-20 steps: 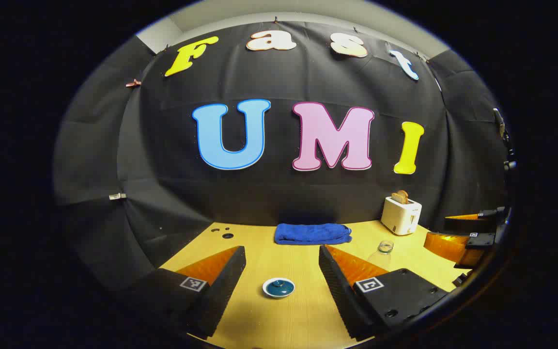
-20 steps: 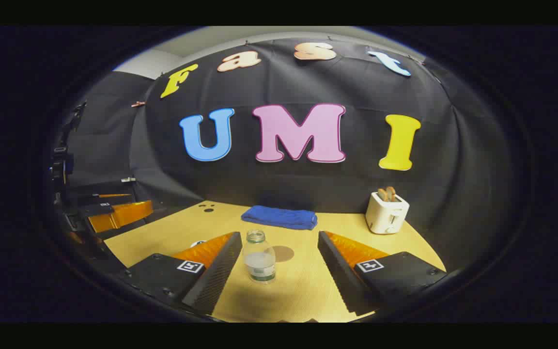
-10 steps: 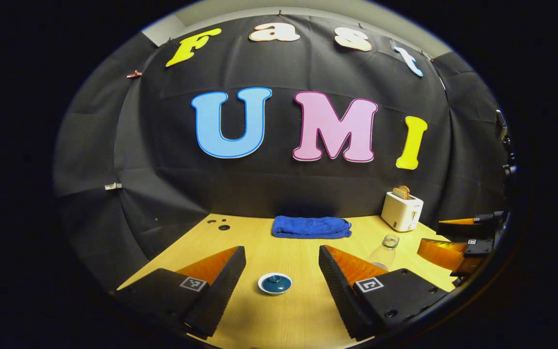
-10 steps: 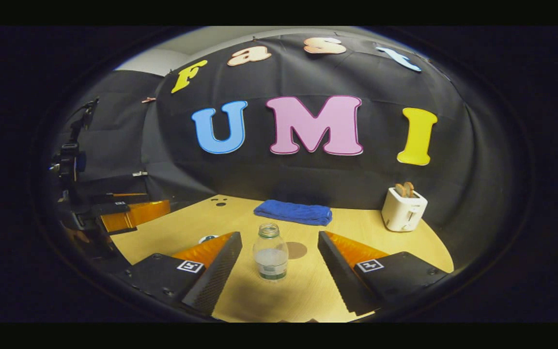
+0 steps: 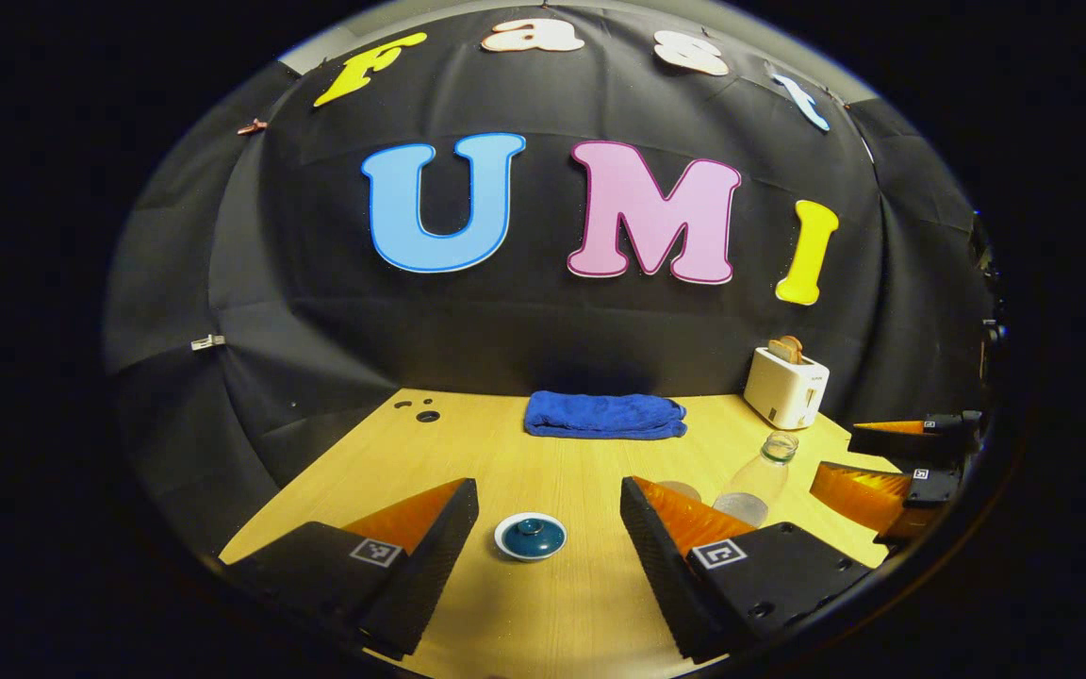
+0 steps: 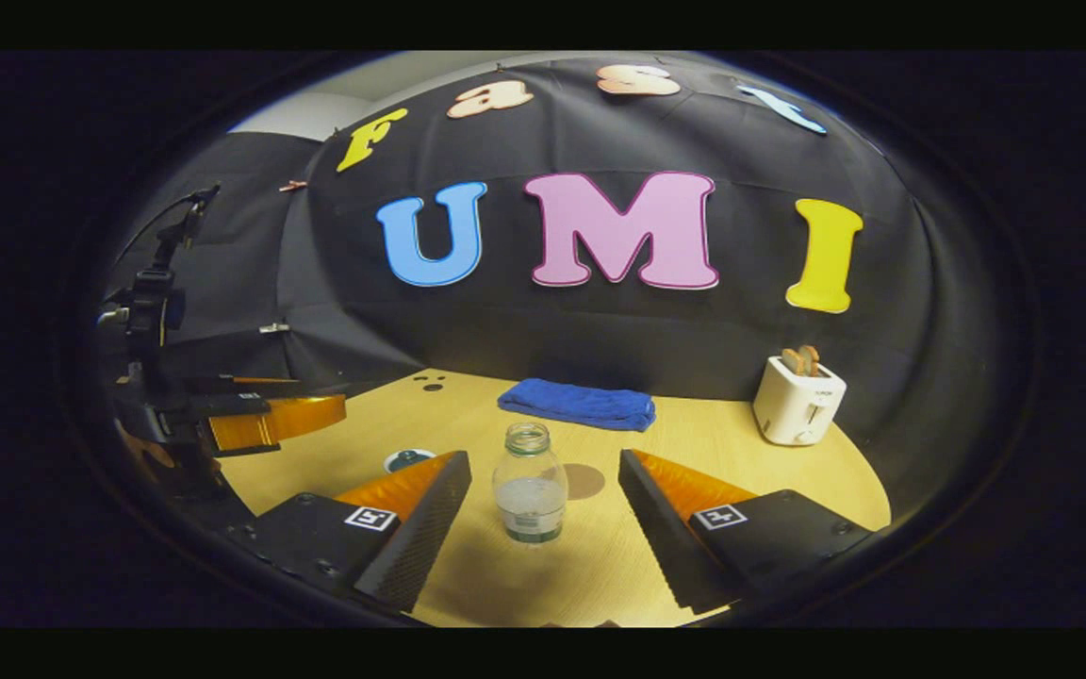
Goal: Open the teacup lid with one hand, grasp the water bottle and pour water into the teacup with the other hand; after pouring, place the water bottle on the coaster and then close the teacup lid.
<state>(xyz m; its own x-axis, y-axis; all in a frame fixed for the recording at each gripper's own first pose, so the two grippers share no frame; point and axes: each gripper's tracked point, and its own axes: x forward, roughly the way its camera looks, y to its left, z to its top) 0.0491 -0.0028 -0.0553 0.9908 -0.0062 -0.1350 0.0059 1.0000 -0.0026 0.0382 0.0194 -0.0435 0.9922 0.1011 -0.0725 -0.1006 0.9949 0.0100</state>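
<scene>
A small white teacup (image 5: pixel 530 537) with a dark blue knobbed lid sits on the wooden table (image 5: pixel 505 453). It lies just ahead of my left gripper (image 5: pixel 548 487), which stands open and apart from it. A clear, uncapped water bottle (image 6: pixel 529 483) stands upright, holding a little water. My right gripper (image 6: pixel 543 464) is open with the bottle just beyond the gap between its fingertips, not touching. A round brown coaster (image 6: pixel 584 481) lies right behind the bottle. The teacup (image 6: pixel 408 459) peeks out past the right gripper's left finger. The bottle (image 5: pixel 756 481) is partly hidden by the left gripper's right finger.
A folded blue towel (image 5: pixel 605 415) lies at the back of the table by the wall. A white toaster (image 6: pixel 798 400) with bread in it stands at the back right. Small holes (image 5: pixel 426 415) mark the table's back left.
Both views have tipped down and moved in, so more tabletop shows. The bottle looks nearer the right gripper and the teacup sits slightly farther up between the left fingers. Both stay open.
</scene>
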